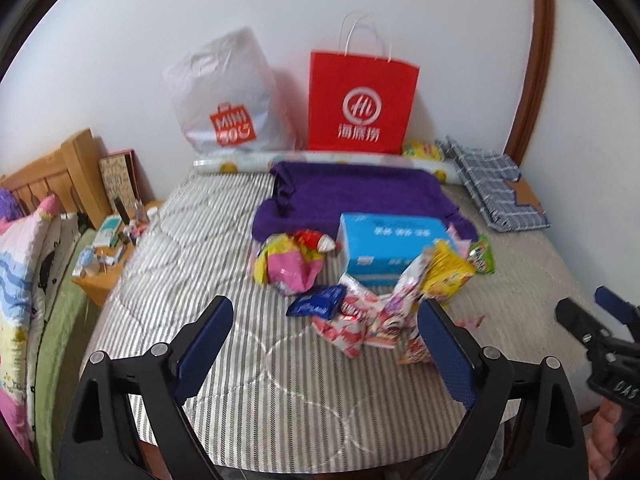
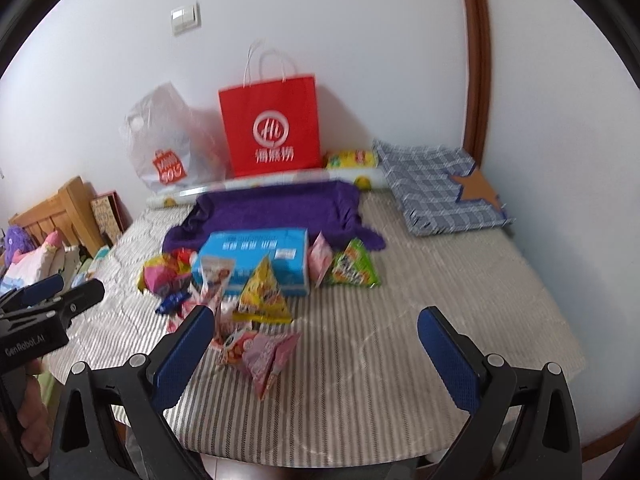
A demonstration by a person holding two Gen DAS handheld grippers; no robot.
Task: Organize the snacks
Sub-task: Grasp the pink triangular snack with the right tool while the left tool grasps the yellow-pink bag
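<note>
While both tools hang above the near edge of the striped bedcover [image 2: 360,360], the left gripper [image 1: 326,330] has its blue-padded jaws spread wide with nothing between them, and the right gripper [image 2: 316,340] is spread just as wide and equally empty. No earlier view is there to compare.

Taking the blue box [image 2: 256,260] as landmark: the loose snacks lie mostly in front of it, nearer the grippers. A yellow packet [image 2: 262,296] leans right against its front face. Nearer than that sits a heap of pink and red packets [image 2: 256,352], with a dark blue packet [image 1: 318,300] at the heap's left edge. A crumpled pink and yellow bag [image 1: 290,266] lies just left of the box. A green packet [image 2: 354,266] stands just right of it, with a small pink packet [image 2: 322,258] between the two.

Behind the box spreads a purple towel [image 2: 276,208]. Further back, against the wall, a red paper bag [image 2: 274,120] stands upright, with a white plastic bag [image 2: 168,136] to its left and a folded checked cloth [image 2: 432,188] off to the right.
</note>
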